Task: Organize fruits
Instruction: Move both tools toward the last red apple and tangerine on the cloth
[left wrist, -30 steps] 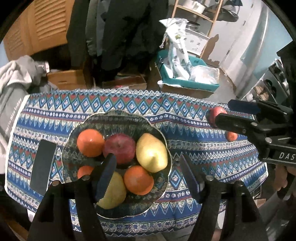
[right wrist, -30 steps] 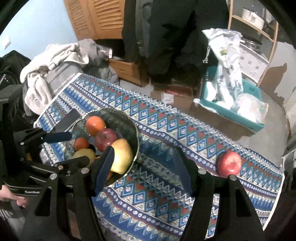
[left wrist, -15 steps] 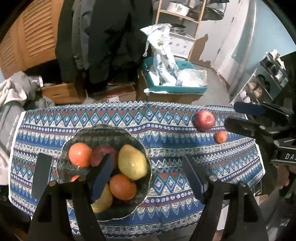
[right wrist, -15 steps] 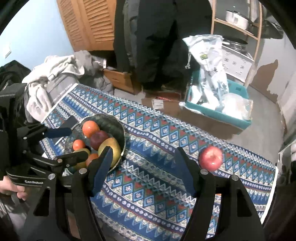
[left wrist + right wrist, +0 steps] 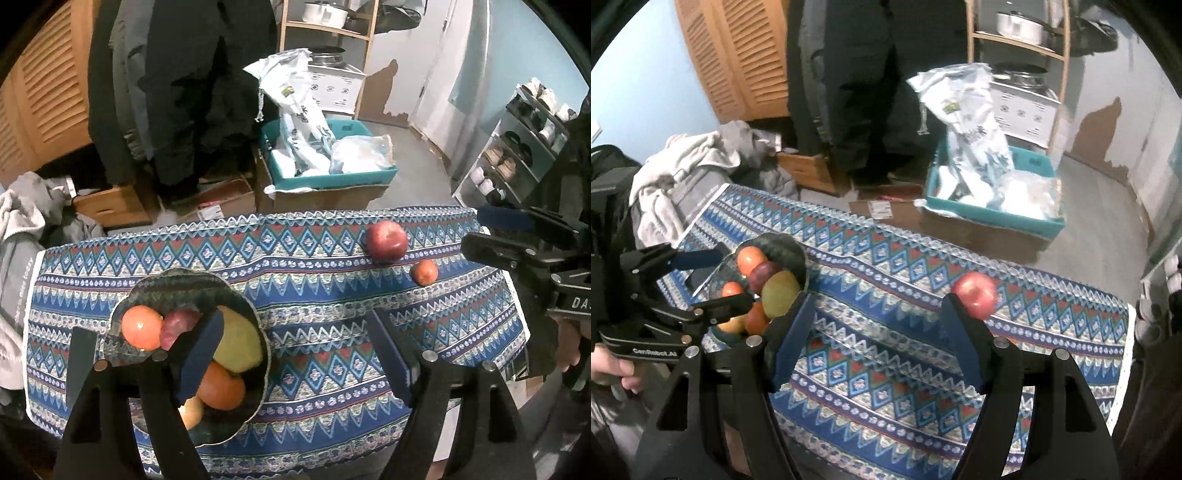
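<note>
Both grippers have pulled back from the bowl (image 5: 236,424), fingers opening and empty; red apple (image 5: 975,295) beyond right fingers, probably next.

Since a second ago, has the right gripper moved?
Yes. The right gripper has pulled back from the bowl; its empty jaws are opening.

From my seat I saw a patterned blue tablecloth (image 5: 314,258) covering the table. Beyond it a teal bin (image 5: 332,177) sat on a cardboard box (image 5: 325,195) and held a tall white bag (image 5: 295,103) (printed, the lettering too small to read). Dark coats (image 5: 177,92) hung beside louvred wooden doors (image 5: 44,92). A wooden shelf (image 5: 1019,40) carried a metal pot (image 5: 1019,22). Grey clothing (image 5: 683,173) lay heaped at the table's left end, and a shoe rack (image 5: 517,147) stood at the right.
</note>
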### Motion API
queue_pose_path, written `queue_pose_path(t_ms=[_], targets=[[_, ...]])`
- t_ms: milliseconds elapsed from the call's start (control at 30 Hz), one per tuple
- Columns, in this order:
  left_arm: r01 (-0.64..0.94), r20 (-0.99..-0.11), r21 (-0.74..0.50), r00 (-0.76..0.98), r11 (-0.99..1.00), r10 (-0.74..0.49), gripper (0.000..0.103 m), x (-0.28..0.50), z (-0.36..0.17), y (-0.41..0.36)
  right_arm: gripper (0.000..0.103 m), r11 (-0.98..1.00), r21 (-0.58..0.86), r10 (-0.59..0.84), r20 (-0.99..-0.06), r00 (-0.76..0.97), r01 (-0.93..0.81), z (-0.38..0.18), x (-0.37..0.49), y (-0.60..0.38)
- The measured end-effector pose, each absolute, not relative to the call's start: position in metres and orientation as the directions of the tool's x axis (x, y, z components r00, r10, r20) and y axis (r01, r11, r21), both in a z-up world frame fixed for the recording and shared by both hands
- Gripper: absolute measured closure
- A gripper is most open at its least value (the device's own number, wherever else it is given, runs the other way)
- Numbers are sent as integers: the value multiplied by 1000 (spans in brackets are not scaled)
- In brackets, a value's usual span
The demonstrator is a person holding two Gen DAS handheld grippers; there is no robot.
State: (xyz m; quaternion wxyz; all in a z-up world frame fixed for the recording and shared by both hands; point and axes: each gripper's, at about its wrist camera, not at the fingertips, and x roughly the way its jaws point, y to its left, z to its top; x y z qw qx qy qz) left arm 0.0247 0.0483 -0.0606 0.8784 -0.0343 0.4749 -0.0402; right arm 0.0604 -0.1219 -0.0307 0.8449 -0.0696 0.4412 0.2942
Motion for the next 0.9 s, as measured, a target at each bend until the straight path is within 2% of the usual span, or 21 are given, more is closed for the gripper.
queue_pose_path(t_ms=[567,700,900], targets=[[127,-833,-104,530,986,-156,21,45,-53,-14,31,882,135,370,-792,486,-453,-39,69,-195],[147,-837,-101,522,984,-164,17,52,-56,-29,31,905,87,315,-793,521,-416,-44,72,-211],[174,-836,-91,521,981,-170,17,59,-62,-43,31,925,122,300,-815,496,-359,-62,83,-236]])
